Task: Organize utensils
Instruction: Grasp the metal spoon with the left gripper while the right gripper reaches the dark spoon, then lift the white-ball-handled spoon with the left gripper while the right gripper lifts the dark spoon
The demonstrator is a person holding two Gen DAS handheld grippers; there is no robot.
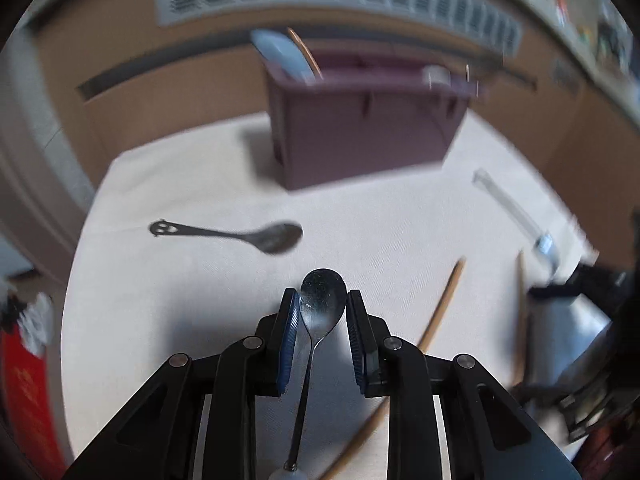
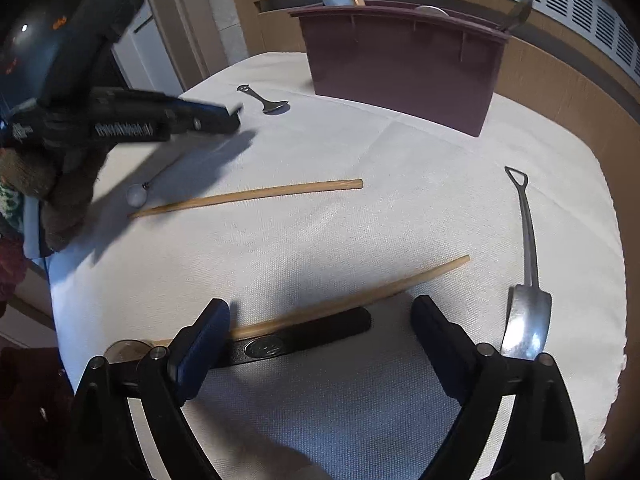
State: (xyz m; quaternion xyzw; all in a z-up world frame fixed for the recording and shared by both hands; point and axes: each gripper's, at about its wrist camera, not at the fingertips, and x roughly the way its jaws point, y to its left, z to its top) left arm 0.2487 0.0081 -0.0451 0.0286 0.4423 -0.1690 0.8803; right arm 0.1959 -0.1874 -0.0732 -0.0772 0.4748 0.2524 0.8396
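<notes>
In the left wrist view my left gripper (image 1: 322, 300) has its jaws close on either side of a small metal spoon (image 1: 322, 300) with a white ball end; small gaps show at the pads. It also shows in the right wrist view (image 2: 236, 114). A dark spoon (image 1: 256, 235) lies ahead of it. A purple utensil holder (image 1: 360, 128) stands at the back with a blue utensil in it. My right gripper (image 2: 320, 320) is open over a wooden chopstick (image 2: 360, 300) and a black-handled utensil (image 2: 296, 340).
A second chopstick (image 2: 248, 198) lies mid-table. A shovel-shaped metal spoon (image 2: 528, 280) lies at the right. The white cloth-covered table (image 2: 400, 400) ends close on the right and front. A wood-panelled wall with a vent stands behind.
</notes>
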